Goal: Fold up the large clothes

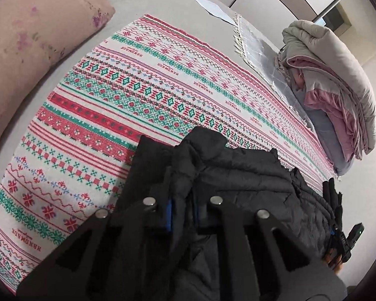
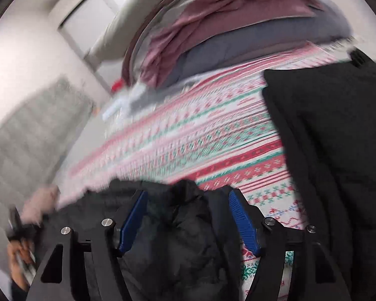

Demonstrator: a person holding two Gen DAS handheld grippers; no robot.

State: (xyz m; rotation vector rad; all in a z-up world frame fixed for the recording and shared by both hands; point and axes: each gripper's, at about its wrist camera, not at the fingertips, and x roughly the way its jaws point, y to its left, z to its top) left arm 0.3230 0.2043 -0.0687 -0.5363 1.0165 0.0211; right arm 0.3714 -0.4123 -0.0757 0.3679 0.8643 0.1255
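A black quilted puffer jacket (image 1: 240, 173) lies on a patterned red, green and white blanket (image 1: 127, 85). My left gripper (image 1: 184, 175) is shut on a fold of the jacket, with cloth pinched between its fingers. In the right wrist view the right gripper (image 2: 188, 195) has its blue-padded fingers (image 2: 134, 222) spread apart, with a bunched part of the jacket (image 2: 178, 215) between them, not clamped. A larger part of the jacket (image 2: 338, 135) lies at the right. The right view is blurred. The right gripper also shows at the left view's right edge (image 1: 338, 215).
A pink floral pillow (image 1: 30, 50) lies at the left. A stack of folded grey and pink bedding (image 1: 338, 92) sits at the blanket's far end, also in the right view (image 2: 213, 32). A paper sheet (image 1: 210, 5) lies beyond the blanket. A wall and radiator (image 2: 25, 135) stand left.
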